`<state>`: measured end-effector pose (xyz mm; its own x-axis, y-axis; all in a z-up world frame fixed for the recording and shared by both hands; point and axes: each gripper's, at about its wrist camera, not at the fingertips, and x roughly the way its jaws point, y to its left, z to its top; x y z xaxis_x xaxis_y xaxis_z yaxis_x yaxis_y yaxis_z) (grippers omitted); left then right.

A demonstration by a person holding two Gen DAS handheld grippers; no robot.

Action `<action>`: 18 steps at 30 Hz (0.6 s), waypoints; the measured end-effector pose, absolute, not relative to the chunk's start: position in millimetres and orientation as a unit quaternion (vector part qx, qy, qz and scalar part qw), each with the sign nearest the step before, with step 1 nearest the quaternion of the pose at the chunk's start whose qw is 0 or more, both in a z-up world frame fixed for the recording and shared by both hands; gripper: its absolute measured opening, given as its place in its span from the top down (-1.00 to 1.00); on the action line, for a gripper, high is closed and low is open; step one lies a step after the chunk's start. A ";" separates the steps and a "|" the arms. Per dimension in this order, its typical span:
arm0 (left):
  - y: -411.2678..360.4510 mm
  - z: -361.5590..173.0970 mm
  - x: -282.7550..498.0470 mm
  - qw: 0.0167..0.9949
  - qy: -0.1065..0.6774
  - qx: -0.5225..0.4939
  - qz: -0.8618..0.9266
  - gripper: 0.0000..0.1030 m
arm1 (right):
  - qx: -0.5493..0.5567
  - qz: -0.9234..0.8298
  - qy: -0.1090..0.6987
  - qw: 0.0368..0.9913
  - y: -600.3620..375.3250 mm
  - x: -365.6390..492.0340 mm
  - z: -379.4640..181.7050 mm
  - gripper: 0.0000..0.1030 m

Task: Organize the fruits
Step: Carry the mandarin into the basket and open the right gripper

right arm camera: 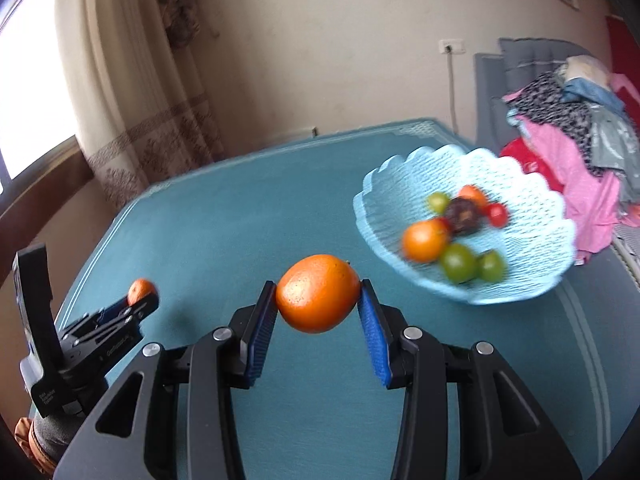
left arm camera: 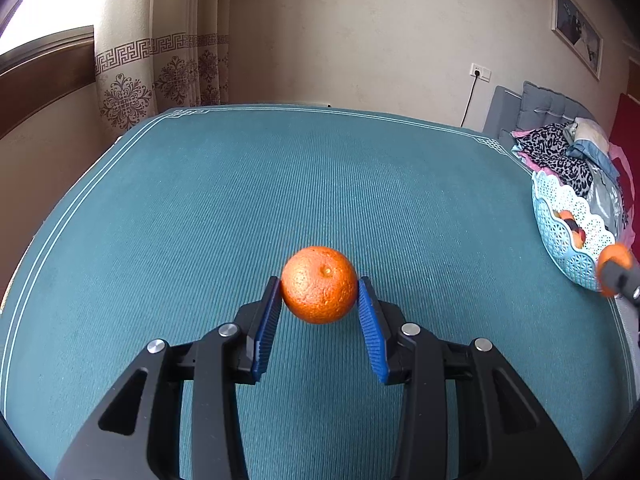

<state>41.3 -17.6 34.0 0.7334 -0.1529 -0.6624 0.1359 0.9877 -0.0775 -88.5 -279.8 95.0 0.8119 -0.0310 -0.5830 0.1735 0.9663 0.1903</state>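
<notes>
My left gripper (left arm camera: 319, 285) is shut on a rough-skinned orange (left arm camera: 319, 284), held above the teal table cloth (left arm camera: 280, 184). My right gripper (right arm camera: 319, 290) is shut on a smoother orange (right arm camera: 318, 293), its blue pads (right arm camera: 372, 326) pressing both sides. A light blue lattice basket (right arm camera: 532, 276) stands ahead and to the right of it, holding an orange, green, red and dark fruits. From the right wrist view the left gripper (right arm camera: 138, 300) with its orange (right arm camera: 140, 289) shows at the far left. In the left wrist view the basket (left arm camera: 554, 236) sits at the right edge, the right gripper's orange (left arm camera: 614, 258) in front of it.
A pile of clothes (right arm camera: 576, 128) lies on a grey seat beyond the table's right edge. A curtain (left arm camera: 160, 64) and window are behind the table on the left. A wall socket with a cord (left arm camera: 478, 74) is at the back.
</notes>
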 end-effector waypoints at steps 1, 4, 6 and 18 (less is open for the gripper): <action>-18.2 34.9 39.3 0.931 0.357 -0.011 -0.078 0.23 | 0.118 -0.059 0.297 0.946 -284.1 -91.2 98.1 0.19; -20.8 38.0 33.9 0.931 0.356 -0.009 -0.084 0.23 | 0.120 -0.088 0.273 0.950 -306.6 -101.4 109.2 0.19; -23.7 40.3 29.6 0.932 0.353 -0.003 -0.087 0.23 | 0.120 -0.109 0.267 0.950 -320.8 -104.8 111.6 0.19; -45.0 46.1 20.9 0.927 0.358 0.015 -0.107 0.23 | 0.140 -0.185 0.287 0.930 -395.5 -98.3 92.5 0.18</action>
